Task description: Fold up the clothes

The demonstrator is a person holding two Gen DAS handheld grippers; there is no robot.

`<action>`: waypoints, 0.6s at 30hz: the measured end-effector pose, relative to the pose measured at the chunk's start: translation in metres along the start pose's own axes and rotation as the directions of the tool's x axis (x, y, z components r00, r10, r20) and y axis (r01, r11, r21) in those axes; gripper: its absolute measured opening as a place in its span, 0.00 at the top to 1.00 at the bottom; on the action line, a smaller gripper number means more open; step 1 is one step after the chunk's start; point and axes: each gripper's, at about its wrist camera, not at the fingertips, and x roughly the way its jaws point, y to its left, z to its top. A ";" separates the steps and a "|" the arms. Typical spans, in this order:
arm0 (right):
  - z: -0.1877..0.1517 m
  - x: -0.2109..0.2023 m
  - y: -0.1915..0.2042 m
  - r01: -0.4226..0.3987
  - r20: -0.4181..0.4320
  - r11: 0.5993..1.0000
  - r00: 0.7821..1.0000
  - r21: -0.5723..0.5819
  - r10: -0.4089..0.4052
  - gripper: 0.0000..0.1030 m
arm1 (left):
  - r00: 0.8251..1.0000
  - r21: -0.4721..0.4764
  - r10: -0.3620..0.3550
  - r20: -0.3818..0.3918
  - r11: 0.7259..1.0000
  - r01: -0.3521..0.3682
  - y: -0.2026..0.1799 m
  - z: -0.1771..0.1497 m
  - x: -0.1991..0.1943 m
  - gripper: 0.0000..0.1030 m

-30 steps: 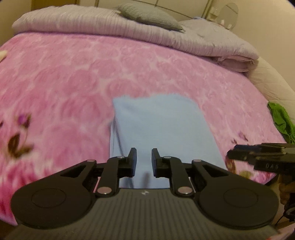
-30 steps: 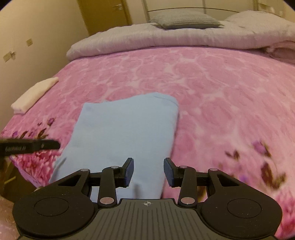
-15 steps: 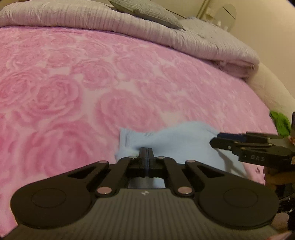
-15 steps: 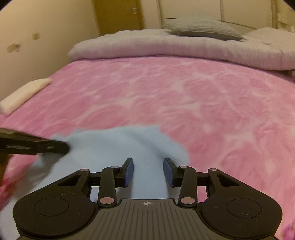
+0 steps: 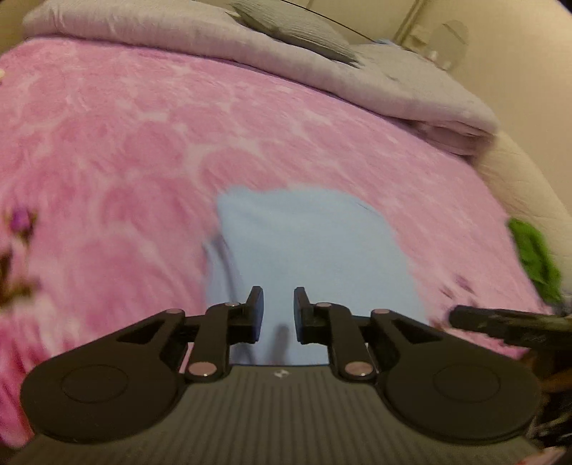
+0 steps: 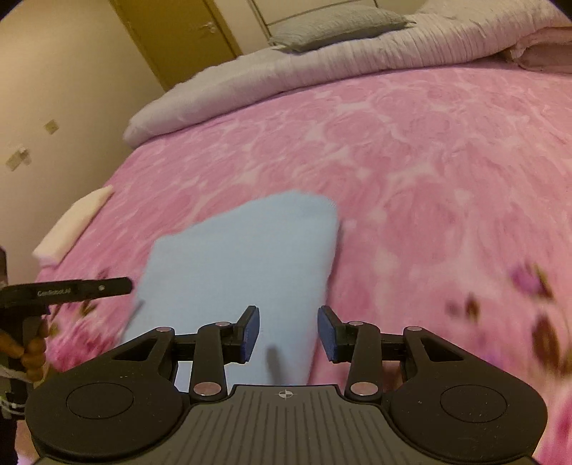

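Your light blue soft cloth garment [image 5: 314,257] lies as a flat, narrow rectangle on the pink rose-patterned bed blanket [image 5: 143,143], near the foot edge of the bed, running lengthwise toward the grey pillow [image 6: 336,25] at the head edge. Its long sides look doubled over, so it already sits folded, and 1 more fold across its length would fit as well as leaving it.

Your left claw [image 5: 278,309] hangs above the near end with its fingers apart, holding nothing. Your right claw [image 6: 288,332] hangs over the same near end, fingers wider apart, also empty. Both sit low and close, where the near hem is reachable.

A folded white cloth [image 6: 71,229] rests at the bed's left edge, and a crumpled green cloth [image 5: 532,250] at its right edge.
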 end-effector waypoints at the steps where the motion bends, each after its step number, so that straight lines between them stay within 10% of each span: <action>1: -0.010 -0.011 0.005 -0.005 -0.005 1.000 1.000 -0.001 0.005 0.61 | 1.000 -0.005 0.006 -0.014 1.000 -0.006 -0.002 -0.011 0.000 0.88; 10: -0.045 -0.016 0.048 0.093 -0.049 0.990 0.994 -0.108 -0.099 0.61 | 0.991 -0.031 0.130 -0.015 0.991 -0.130 -0.018 -0.028 -0.023 0.82; 13: -0.046 -0.030 0.057 0.111 -0.033 0.986 0.993 -0.123 -0.115 0.42 | 0.983 -0.009 0.179 -0.033 0.984 -0.179 -0.030 -0.036 -0.033 0.76; 18: -0.065 -0.040 0.064 0.115 -0.048 0.990 0.992 -0.079 -0.119 0.40 | 0.976 0.017 0.208 -0.068 0.978 -0.207 -0.043 -0.054 -0.041 0.73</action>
